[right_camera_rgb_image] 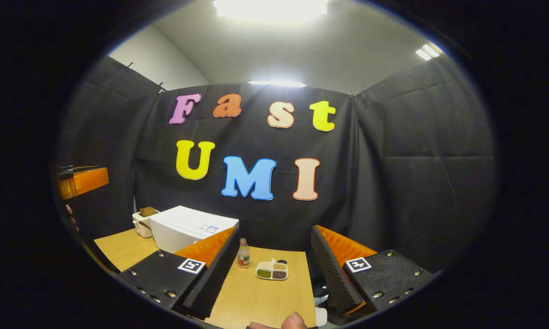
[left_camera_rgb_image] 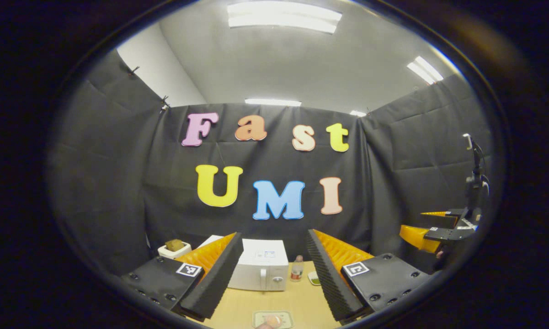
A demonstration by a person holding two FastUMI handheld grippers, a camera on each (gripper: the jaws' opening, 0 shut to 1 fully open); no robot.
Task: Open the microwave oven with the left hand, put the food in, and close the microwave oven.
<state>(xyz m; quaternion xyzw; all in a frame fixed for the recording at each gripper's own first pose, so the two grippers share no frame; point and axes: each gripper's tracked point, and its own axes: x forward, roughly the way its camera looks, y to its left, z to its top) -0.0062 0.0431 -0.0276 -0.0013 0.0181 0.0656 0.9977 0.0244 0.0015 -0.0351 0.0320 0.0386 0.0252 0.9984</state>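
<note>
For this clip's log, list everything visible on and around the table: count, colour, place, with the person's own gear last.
Microwave oven: one, white, back of the table, door shut.
Bottle: one, clear with a red label, right of the microwave oven.
Divided dish: one, white with green, brown and dark fillings, right of the bottle.
Plate of food: one, pale, front edge of the table.
White container: one, brown item on top, left of the microwave oven.
Table: one, light wood.
Left claw: one, black and orange, open, raised.
Right claw: one, black and orange, open, raised.
</note>
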